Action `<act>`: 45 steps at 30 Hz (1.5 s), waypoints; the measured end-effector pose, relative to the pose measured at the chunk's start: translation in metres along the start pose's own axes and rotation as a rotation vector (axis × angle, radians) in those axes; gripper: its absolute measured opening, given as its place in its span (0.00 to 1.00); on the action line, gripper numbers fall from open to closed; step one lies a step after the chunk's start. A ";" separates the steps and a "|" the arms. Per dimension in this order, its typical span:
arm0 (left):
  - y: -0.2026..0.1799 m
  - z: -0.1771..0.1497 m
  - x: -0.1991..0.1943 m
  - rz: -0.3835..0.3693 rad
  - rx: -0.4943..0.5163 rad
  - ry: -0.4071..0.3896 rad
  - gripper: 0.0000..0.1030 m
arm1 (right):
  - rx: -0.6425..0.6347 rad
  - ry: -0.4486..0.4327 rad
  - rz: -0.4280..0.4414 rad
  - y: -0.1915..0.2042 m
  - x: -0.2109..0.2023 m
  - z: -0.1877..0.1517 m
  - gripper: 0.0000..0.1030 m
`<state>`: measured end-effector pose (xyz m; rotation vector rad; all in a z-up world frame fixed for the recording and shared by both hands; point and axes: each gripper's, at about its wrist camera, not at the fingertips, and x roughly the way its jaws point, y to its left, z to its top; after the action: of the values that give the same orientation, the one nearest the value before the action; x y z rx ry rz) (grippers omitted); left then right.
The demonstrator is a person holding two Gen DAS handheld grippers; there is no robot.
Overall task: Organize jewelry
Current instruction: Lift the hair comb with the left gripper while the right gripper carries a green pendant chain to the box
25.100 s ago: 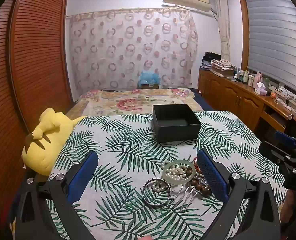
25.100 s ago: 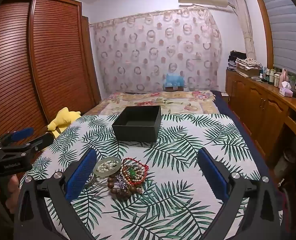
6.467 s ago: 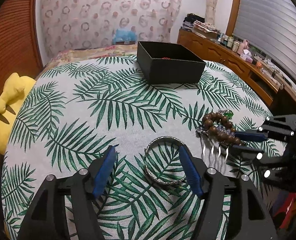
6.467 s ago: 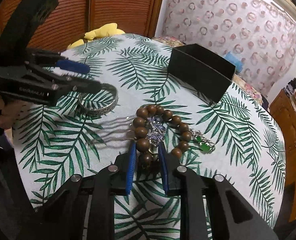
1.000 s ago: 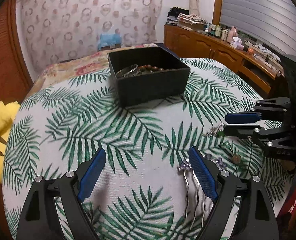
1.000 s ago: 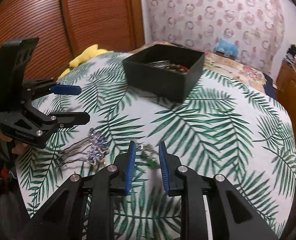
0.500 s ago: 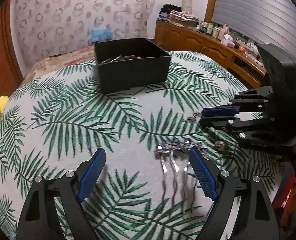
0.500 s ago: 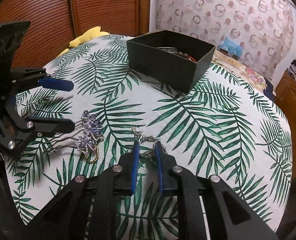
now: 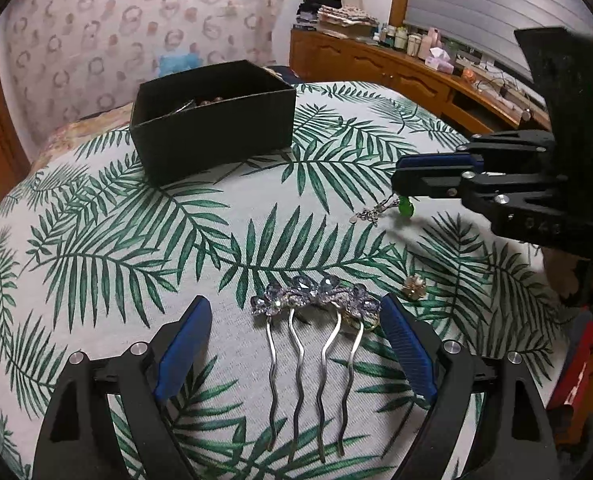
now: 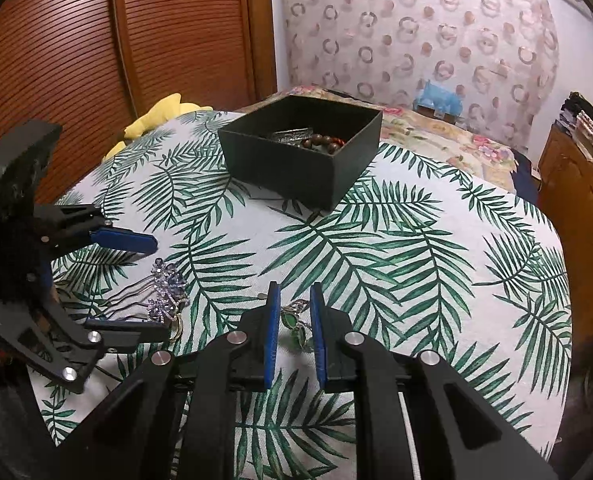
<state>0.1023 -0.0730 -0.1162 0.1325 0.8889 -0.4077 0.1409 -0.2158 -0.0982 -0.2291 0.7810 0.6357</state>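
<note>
tilting downward, left tongs (image 9: 292, 344) spread around hair comb (image 9: 314, 328); right tongs (image 10: 294, 320) pinching green-stone chain (image 10: 296, 320).

A black box (image 9: 212, 128) sits on a white cloth (image 9: 256, 208) printed with green palm fronds.

home bedroom: floral-quilted bed (image 10: 436, 136), slatted brown wooden wardrobe doors (image 10: 96, 40), ring-patterned pink curtain (image 9: 136, 28), long wooden dresser (image 9: 396, 76) with toiletries.
</note>
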 end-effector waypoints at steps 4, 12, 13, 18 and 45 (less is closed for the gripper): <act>-0.004 0.002 0.001 0.001 0.011 -0.002 0.80 | 0.001 0.000 -0.001 0.000 0.000 -0.001 0.16; -0.005 -0.002 -0.006 0.001 0.028 -0.029 0.59 | 0.001 -0.005 0.000 0.000 -0.001 -0.001 0.16; -0.004 -0.002 -0.007 0.003 0.026 -0.034 0.59 | 0.001 -0.011 0.000 0.000 -0.003 0.000 0.16; 0.002 0.002 -0.018 0.018 0.009 -0.081 0.59 | -0.009 -0.042 -0.004 0.004 -0.013 0.009 0.16; 0.051 0.058 -0.055 0.099 -0.071 -0.268 0.59 | -0.016 -0.173 -0.039 -0.002 -0.018 0.124 0.16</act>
<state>0.1339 -0.0262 -0.0402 0.0545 0.6291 -0.2925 0.2049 -0.1737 0.0013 -0.2008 0.6041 0.6163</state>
